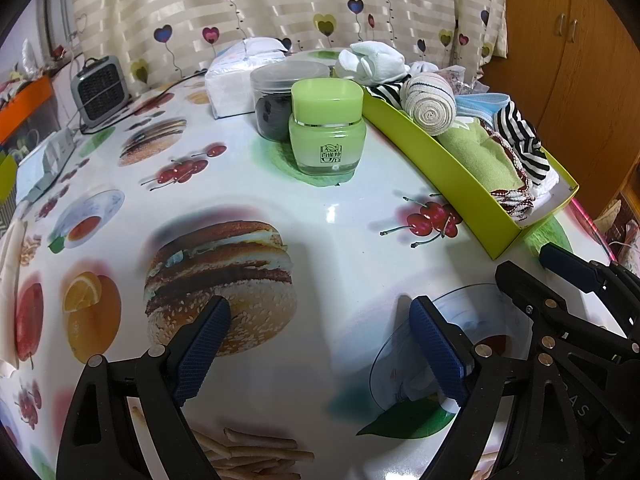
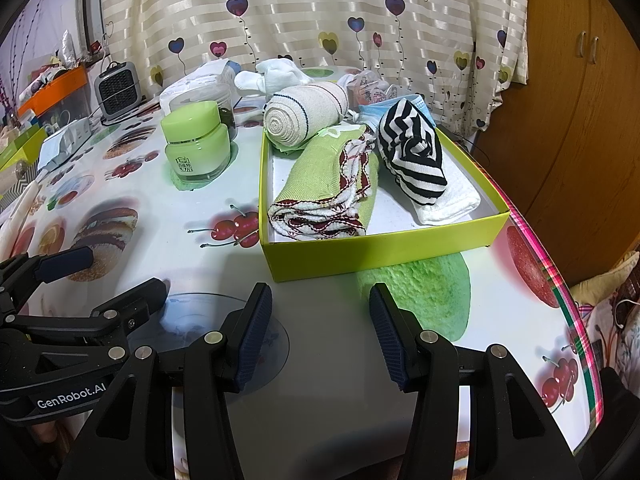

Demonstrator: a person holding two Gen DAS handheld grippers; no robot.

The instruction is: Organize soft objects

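A lime-green box holds a folded green towel, a black-and-white striped cloth and a white cloth. A rolled beige cloth rests on the box's far edge, with a blue face mask beside it. White socks lie behind the box. My left gripper is open and empty over the tablecloth. My right gripper is open and empty in front of the box.
A green cream jar and a clear jar with dark contents stand left of the box. A tissue pack and a small grey heater are further back. The table's edge runs at the right, a wooden cabinet beyond.
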